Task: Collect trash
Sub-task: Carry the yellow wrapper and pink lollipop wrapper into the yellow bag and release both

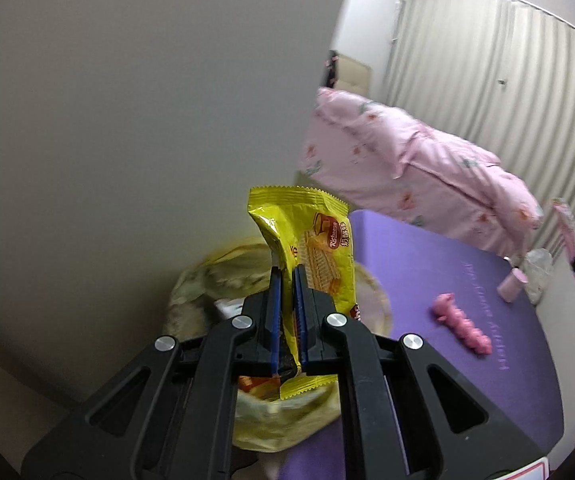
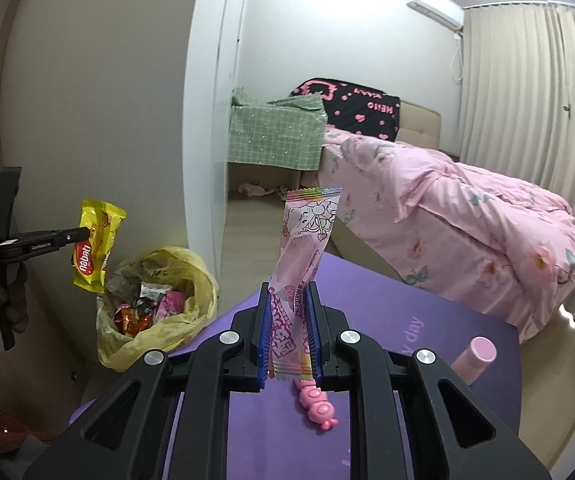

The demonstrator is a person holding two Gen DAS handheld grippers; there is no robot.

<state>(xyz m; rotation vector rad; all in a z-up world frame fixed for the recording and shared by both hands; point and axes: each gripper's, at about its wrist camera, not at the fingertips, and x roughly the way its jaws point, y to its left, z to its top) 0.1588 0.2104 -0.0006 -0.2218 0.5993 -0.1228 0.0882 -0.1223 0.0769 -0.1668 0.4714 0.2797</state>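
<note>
Yellow and pink wrappers pinched

Left wrist: the left gripper (image 1: 287, 276) fingers pinch a yellow wafer wrapper (image 1: 311, 248) above the yellow trash bag (image 1: 215, 276).

Right wrist: the right gripper (image 2: 289, 292) fingers pinch a pink candy wrapper (image 2: 307, 248) over the purple bench (image 2: 387, 312); the bag lies left of them.

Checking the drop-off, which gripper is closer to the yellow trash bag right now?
Left. The left gripper holds its yellow wrapper just above the trash bag; the right gripper is farther off, over the purple table.
</note>
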